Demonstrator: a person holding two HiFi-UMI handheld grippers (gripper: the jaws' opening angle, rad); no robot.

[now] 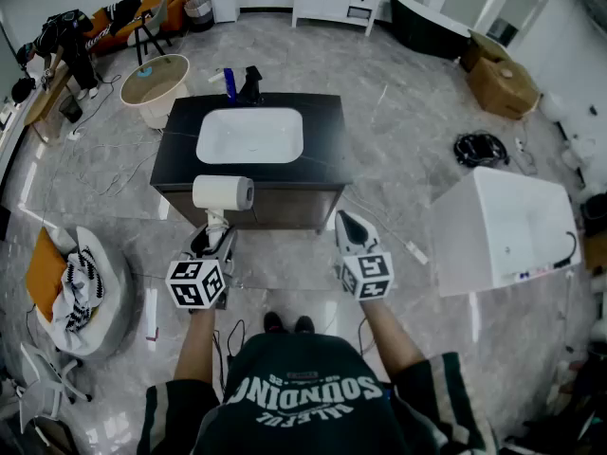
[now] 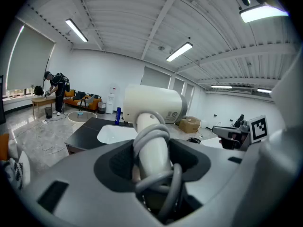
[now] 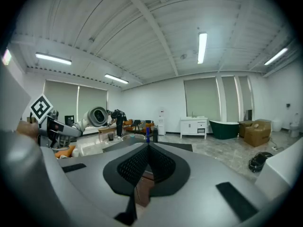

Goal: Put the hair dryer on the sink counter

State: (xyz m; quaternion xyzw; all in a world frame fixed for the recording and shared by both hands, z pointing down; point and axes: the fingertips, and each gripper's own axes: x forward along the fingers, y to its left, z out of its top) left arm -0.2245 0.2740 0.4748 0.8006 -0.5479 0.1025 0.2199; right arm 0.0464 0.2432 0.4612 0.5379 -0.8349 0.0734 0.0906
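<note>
The left gripper (image 1: 213, 238) holds the white hair dryer (image 1: 224, 193) by its handle. Its jaws stand wide, pressed on either side of the handle, and the grey cord (image 2: 156, 141) is wound in loops around it. In the left gripper view the lower end of the handle and the rest of the cord sink out of sight between the jaws, and no plug shows.

The dryer is up in the air, barrel level and handle down, at the near left edge of the dark sink counter (image 1: 322, 121). From the head view the barrel overlaps the counter's near edge, so it is hard to tell whether it is over the top or just short of it. The left gripper view shows the white basin (image 2: 113, 134) lower down and farther off.

The right gripper (image 1: 347, 226) is to the right, near the counter's near right corner. Its jaws are pressed together with nothing between them. A faucet (image 1: 251, 83) and a blue bottle (image 1: 229, 83) stand at the counter's far edge, too small to make out further.
</note>
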